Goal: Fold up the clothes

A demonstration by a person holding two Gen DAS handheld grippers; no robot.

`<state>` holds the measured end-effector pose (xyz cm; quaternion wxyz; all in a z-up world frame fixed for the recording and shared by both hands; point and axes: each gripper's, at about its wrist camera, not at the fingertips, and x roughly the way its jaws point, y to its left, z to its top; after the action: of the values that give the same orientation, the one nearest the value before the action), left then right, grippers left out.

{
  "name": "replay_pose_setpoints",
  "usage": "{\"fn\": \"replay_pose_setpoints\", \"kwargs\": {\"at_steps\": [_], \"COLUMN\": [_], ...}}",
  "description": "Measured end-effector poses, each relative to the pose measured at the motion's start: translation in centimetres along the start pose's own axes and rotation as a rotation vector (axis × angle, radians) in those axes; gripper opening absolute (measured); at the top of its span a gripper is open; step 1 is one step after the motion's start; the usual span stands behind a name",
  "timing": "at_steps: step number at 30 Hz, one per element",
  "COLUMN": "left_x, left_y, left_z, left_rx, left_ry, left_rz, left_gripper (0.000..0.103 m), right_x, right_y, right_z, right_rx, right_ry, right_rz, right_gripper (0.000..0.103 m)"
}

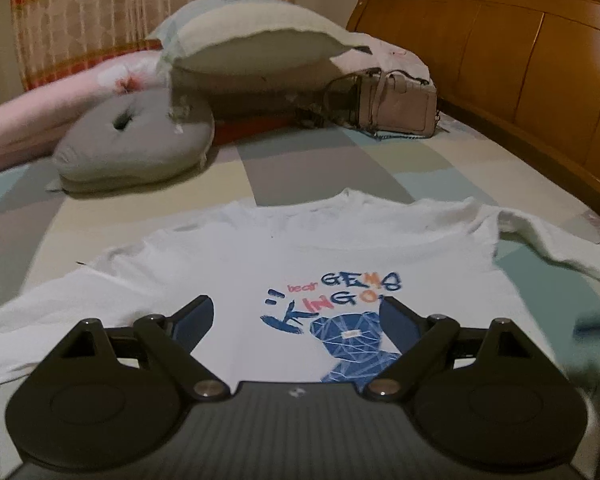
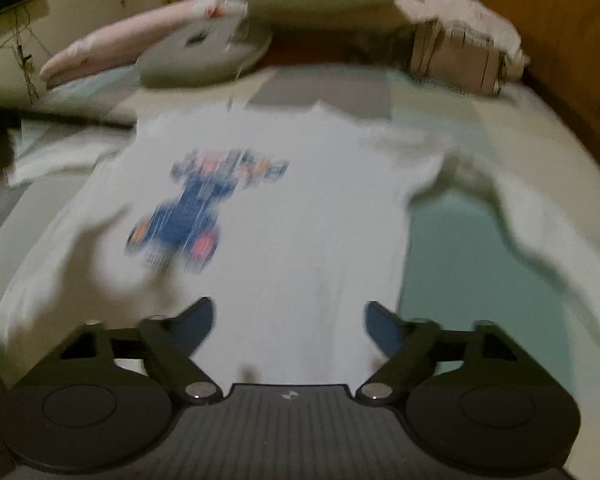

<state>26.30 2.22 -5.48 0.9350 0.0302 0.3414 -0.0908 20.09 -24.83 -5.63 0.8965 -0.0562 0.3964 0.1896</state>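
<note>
Item: white long-sleeved shirt (image 1: 300,256), laid face up and flat on the patchwork bedspread (image 1: 308,160), collar away from me, blue bear print (image 1: 352,344) uppermost; I judge it spread this way so both sleeves and the hem can be reached before the first fold. Left gripper (image 1: 296,316): jaws apart, nothing between them, hanging over the chest of the shirt with the print just ahead of and partly under its right finger. Right gripper (image 2: 288,324): jaws likewise apart and empty, over the lower body of the shirt (image 2: 300,240), the print ahead and to its left; this view is badly smeared, so fine detail is lost. Right sleeve (image 2: 520,216): stretched out ahead and to the right of my right gripper, lying on a teal patch, clear of the body. Left sleeve (image 1: 28,316): running out to the left of my left gripper. Well ahead of both grippers, out of the working area: grey cushion (image 1: 136,148), large pillow (image 1: 256,40), beige handbag (image 1: 396,104) against the wooden headboard (image 1: 500,60). Status, as I judge it: no fold begun; sleeves look the likely first grasp.
</note>
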Motion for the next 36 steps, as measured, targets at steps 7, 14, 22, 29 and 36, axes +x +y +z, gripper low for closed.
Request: {"fn": "replay_pose_setpoints", "kwargs": {"at_steps": [7,14,22,29,36], "left_x": [5.3,5.5,5.8,5.7,5.5], "left_y": [1.4,2.4,3.3,3.3,3.7], "left_z": [-3.9,-6.0,-6.1,-6.2,-6.2], "left_rx": [0.045,0.050,0.062,0.071,0.070], "left_ry": [0.061,0.019,0.005,0.003,0.004], "left_rz": [-0.074,-0.167,-0.211,-0.210,-0.196], "left_gripper": [0.087,0.088,0.089,0.090,0.090], "right_x": [7.2,16.7,24.6,23.8,25.5], "right_y": [-2.7,-3.7,-5.7,-4.5,-4.5], "right_z": [9.6,16.4,17.3,16.6,19.0], "right_rx": [-0.082,-0.201,-0.265,-0.300,-0.246], "right_ry": [-0.026,-0.010,0.074,0.061,0.033], "right_rz": [-0.079,-0.124,-0.078,-0.018,-0.058], "right_gripper": [0.054,0.053,0.053,0.007,0.008]}}
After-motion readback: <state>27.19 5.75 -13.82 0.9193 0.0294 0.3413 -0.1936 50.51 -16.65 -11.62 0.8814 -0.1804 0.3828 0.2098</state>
